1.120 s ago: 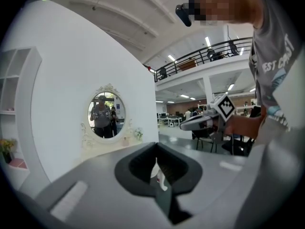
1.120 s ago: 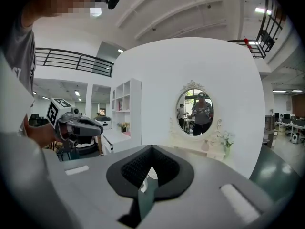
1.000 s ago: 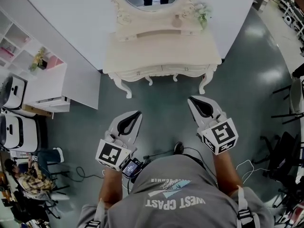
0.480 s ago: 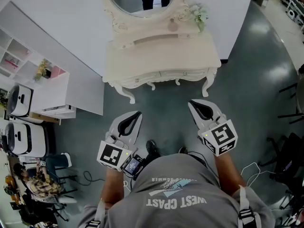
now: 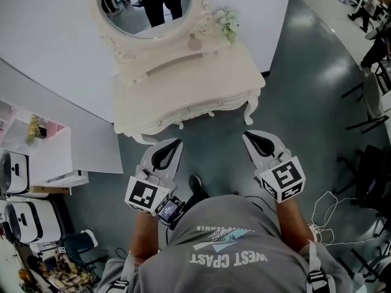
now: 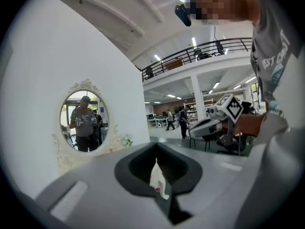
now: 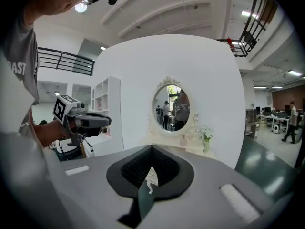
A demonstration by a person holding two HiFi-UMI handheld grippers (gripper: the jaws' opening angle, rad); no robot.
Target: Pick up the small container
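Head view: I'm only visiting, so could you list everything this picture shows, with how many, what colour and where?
cream carved wooden dressing table: one, cream, top centre, against the white wall panel
oval cream-framed mirror: one, on the table's back
small pale bottle-shaped container: one, pale pink, on the raised shelf under the mirror
white flower sprig in a vase: one, white and green, right of the mirror
white open shelf unit: one, left edge
white rounded appliances: two, lower left
black chair frames: a few, right edge
thin white cables: loose bunch, floor, lower right
grey printed T-shirt: one, bottom centre
left claw: one, grey-white, shut, empty, short of the table
right claw: one, grey-white, shut, empty
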